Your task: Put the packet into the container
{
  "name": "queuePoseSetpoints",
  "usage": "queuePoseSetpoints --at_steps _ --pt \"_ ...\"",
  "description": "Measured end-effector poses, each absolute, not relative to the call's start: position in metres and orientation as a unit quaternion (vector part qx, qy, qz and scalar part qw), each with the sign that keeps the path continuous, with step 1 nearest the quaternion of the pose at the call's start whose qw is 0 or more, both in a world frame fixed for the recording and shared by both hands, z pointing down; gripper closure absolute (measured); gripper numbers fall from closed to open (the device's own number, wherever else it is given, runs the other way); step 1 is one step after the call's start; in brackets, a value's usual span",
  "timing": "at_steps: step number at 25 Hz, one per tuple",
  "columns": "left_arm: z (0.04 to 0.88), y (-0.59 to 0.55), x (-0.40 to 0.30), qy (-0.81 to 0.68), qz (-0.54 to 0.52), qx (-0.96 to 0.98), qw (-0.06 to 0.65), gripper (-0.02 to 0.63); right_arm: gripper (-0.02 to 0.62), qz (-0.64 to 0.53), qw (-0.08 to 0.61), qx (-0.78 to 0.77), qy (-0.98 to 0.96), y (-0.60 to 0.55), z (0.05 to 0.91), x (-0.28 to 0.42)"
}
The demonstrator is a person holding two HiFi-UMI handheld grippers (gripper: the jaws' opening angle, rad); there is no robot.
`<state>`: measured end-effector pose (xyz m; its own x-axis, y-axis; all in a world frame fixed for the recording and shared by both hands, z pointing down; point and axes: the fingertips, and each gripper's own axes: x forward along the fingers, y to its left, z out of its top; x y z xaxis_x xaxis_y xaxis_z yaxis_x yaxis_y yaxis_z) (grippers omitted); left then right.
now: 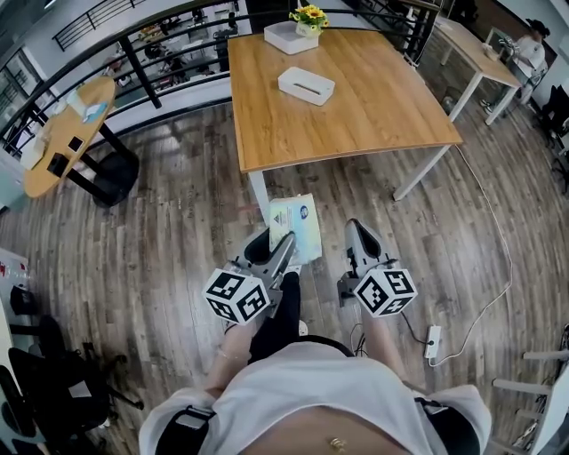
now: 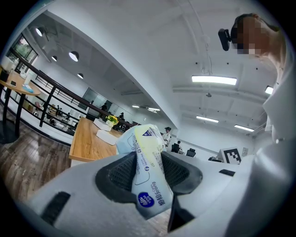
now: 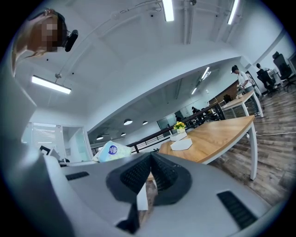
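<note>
My left gripper is shut on a pale blue and green packet, holding it upright over the wood floor just short of the table. In the left gripper view the packet stands clamped between the two dark pads. My right gripper hangs beside it on the right, shut, with nothing between its jaws. The packet shows at that view's left. A flat white container lies on the wooden table, and a white open box stands at its far edge.
A small pot of yellow flowers sits by the white box. A round side table stands at the left near black railings. A cable and power strip lie on the floor at the right. A person stands at a far desk.
</note>
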<state>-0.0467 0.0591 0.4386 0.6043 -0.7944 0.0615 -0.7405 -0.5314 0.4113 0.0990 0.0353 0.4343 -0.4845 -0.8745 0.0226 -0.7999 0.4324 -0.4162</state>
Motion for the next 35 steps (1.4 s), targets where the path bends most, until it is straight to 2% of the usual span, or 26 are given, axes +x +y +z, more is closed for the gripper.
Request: queuePoseSetpoints --at_steps 35 --pt "0.423 -0.172 -0.048 -0.415 -0.063 0.881 0.218 0.434 0.583 -0.191 0.093 -0.519 0.828 -0.185 0.415 0.093"
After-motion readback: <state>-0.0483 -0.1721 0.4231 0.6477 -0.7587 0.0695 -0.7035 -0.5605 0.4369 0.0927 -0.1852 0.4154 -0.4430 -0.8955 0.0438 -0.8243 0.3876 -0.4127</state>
